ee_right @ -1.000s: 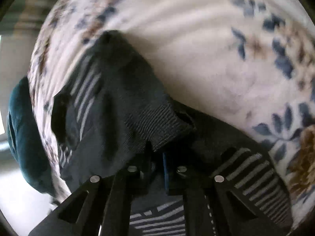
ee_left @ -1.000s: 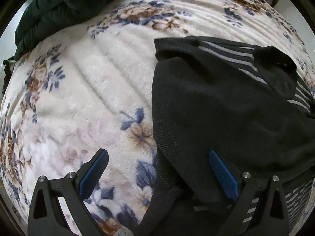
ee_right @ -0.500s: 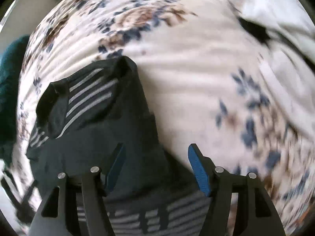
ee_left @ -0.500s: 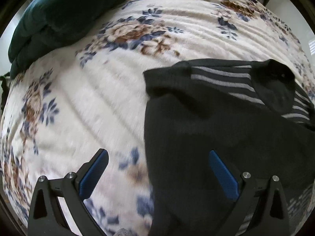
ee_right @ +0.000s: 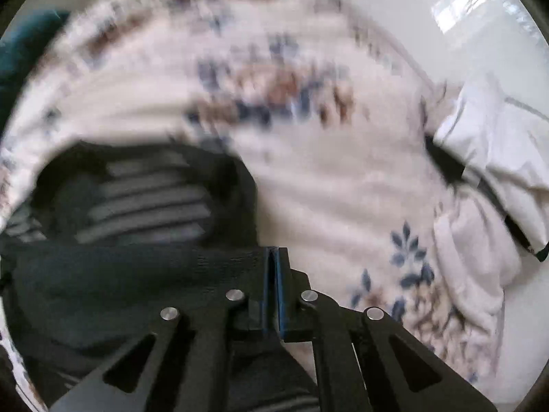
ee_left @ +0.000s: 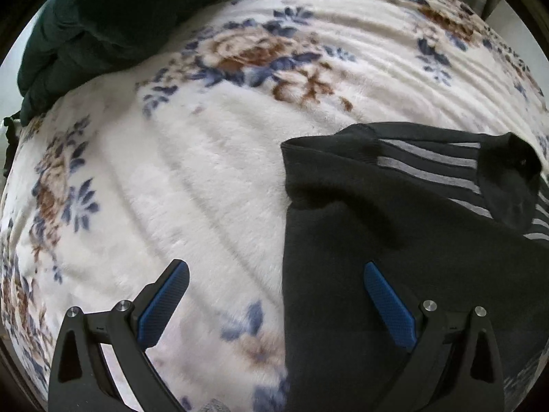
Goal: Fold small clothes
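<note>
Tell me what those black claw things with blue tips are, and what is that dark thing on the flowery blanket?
Those claws are grippers a person holds, one in each hand, with a camera on each looking along the fingers. One picture is from the left gripper, wide open above the floral blanket. The other is from the right gripper, pressed shut; the picture is too blurry to tell whether it pinches anything. The dark thing is a black sock with grey stripes, lying on the blanket. A dark green cushion sits behind it.

Left gripper (ee_left: 274, 295) wide open above floral blanket (ee_left: 206, 171); right finger over black striped garment (ee_left: 394, 226). Dark green bedding (ee_left: 113, 17) at far left.
</note>
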A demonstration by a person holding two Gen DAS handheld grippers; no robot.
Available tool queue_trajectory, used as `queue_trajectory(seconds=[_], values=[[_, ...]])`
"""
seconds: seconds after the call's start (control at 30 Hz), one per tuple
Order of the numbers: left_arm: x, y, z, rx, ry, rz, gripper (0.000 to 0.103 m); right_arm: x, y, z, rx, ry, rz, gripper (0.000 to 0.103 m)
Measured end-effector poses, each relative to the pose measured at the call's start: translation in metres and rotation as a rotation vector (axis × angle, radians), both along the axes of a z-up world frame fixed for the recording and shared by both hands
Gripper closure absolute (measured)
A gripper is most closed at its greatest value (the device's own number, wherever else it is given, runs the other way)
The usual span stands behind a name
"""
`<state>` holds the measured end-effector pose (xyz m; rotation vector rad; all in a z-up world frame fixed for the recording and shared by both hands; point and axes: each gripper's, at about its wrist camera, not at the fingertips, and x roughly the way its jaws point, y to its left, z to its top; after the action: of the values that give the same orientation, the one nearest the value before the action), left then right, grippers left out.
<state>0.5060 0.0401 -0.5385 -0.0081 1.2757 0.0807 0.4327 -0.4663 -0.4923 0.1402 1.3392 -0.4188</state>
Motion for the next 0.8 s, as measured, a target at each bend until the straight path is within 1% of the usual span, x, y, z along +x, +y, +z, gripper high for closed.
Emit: queue_trajectory(seconds=[0.03, 0.1, 0.13, 0.17, 0.2, 0.23, 0.27, 0.3, 0.37, 0.4, 0.43, 0.47, 0.5, 0.53, 0.6, 0.67, 0.7, 0.73, 0.8], values=[[-0.007, 0.000, 0.006, -0.013, -0.005, 0.000, 0.000, -0.005, -0.006, 0.000, 0.014, 0.015, -0.029, 0.095], [-0.026, -0.004, 0.019, -0.048, -0.030, -0.001, 0.000, -0.018, -0.003, 0.014, 0.071, -0.049, -0.046, 0.089], [-0.038, -0.010, 0.024, -0.050, -0.037, -0.010, 0.000, -0.026, 0.008, 0.021, 0.157, -0.087, -0.024, 0.077], [-0.048, -0.016, 0.025, -0.044, -0.039, -0.019, 0.000, -0.031, 0.016, 0.022, 0.225, -0.092, -0.011, 0.062], [-0.056, -0.022, 0.025, -0.046, -0.037, -0.032, 0.000, -0.036, 0.023, 0.019, 0.284, -0.084, -0.011, 0.059], [-0.058, -0.028, 0.022, -0.047, -0.030, -0.046, 0.000, -0.043, 0.030, 0.014, 0.351, -0.060, -0.037, 0.058], [-0.064, -0.035, 0.016, -0.033, -0.017, -0.064, 0.000, -0.051, 0.034, 0.003, 0.458, -0.040, -0.087, 0.058], [-0.066, -0.044, 0.011, -0.015, -0.002, -0.077, 0.000, -0.056, 0.035, -0.007, 0.521, -0.021, -0.130, 0.058], [-0.068, -0.054, -0.006, 0.006, 0.032, -0.100, 0.000, -0.067, 0.037, -0.035, 0.583, 0.037, -0.242, 0.058], [-0.070, -0.055, -0.012, 0.018, 0.049, -0.107, 0.000, -0.071, 0.036, -0.046, 0.589, 0.053, -0.284, 0.058], [-0.070, -0.057, -0.016, 0.021, 0.056, -0.113, 0.000, -0.075, 0.034, -0.055, 0.581, 0.065, -0.333, 0.058], [-0.072, -0.057, -0.018, 0.021, 0.055, -0.116, 0.000, -0.080, 0.032, -0.061, 0.592, 0.041, -0.382, 0.073], [-0.073, -0.056, -0.019, 0.017, 0.054, -0.114, 0.000, -0.084, 0.031, -0.060, 0.567, 0.004, -0.408, 0.089], [-0.074, -0.055, -0.018, 0.013, 0.050, -0.114, 0.000, -0.086, 0.034, -0.057, 0.536, -0.008, -0.408, 0.094], [-0.077, -0.054, -0.016, 0.013, 0.043, -0.118, 0.000, -0.091, 0.039, -0.047, 0.503, -0.039, -0.392, 0.095], [-0.082, -0.051, -0.017, 0.005, 0.045, -0.124, 0.000, -0.096, 0.048, -0.032, 0.451, -0.063, -0.337, 0.095], [-0.083, -0.049, -0.019, 0.005, 0.047, -0.127, 0.000, -0.098, 0.052, -0.027, 0.426, -0.059, -0.315, 0.096], [-0.084, -0.048, -0.020, 0.004, 0.050, -0.129, 0.000, -0.096, 0.051, -0.025, 0.402, -0.032, -0.306, 0.103], [-0.085, -0.045, -0.021, -0.004, 0.054, -0.125, 0.000, -0.099, 0.048, -0.031, 0.358, 0.014, -0.311, 0.103]])
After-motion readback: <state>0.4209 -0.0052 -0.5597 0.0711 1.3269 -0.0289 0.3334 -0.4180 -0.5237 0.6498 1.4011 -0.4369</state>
